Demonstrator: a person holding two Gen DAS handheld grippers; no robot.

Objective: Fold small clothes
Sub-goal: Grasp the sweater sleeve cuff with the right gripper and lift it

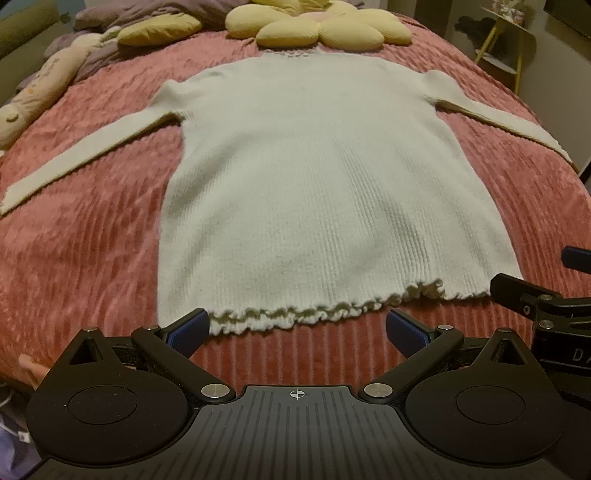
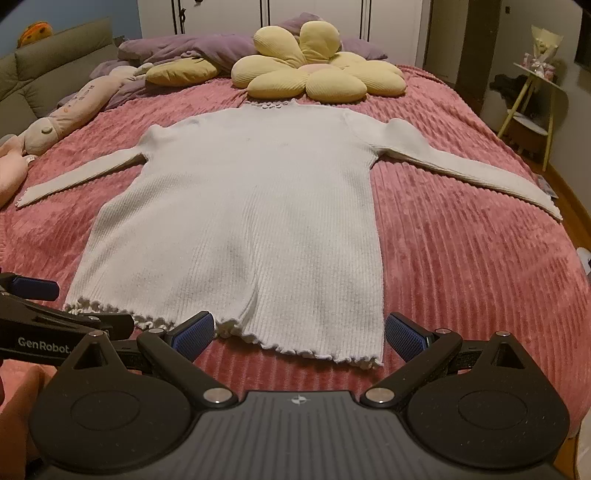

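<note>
A white ribbed sweater [image 1: 314,177] [image 2: 240,206] is laid flat on the bed [image 1: 92,240] [image 2: 461,258], which is covered in a pink corduroy-looking blanket. Both sleeves are spread out to the sides, the frilly collar is pointed at the far end and the frilly hem [image 1: 295,314] [image 2: 295,347] is nearest the cameras. No fold is seen in it, just a slight ripple near the bottom edge.

The left claw [image 1: 295,328] is held wide open just short of the hem, with its blue pads [image 1: 186,328] parted either side of the hem's left half. Nothing is gripped, and whether the left pad is actually touching the fabric can't really be told. The right claw [image 2: 297,330] is spread wide too, hovering at the hem's right part, with the right corner of the sweater sitting between the pads [image 2: 406,334]; nothing is pinched there either. Each claw is caught at the edge of the other one's view, so they're parked side by side along the bottom of the sweater.

Up by the collar a yellow flower cushion [image 1: 321,22] [image 2: 314,66] is propped, just about touching the neckline. A purple duvet [image 2: 192,48] is bunched behind it, and a long pink plush toy [image 1: 40,85] [image 2: 70,110] is stretched along the left side of the bed, well apart from the left sleeve. A small side table with yellow legs [image 2: 532,96] is seen off to the right of the bed.
</note>
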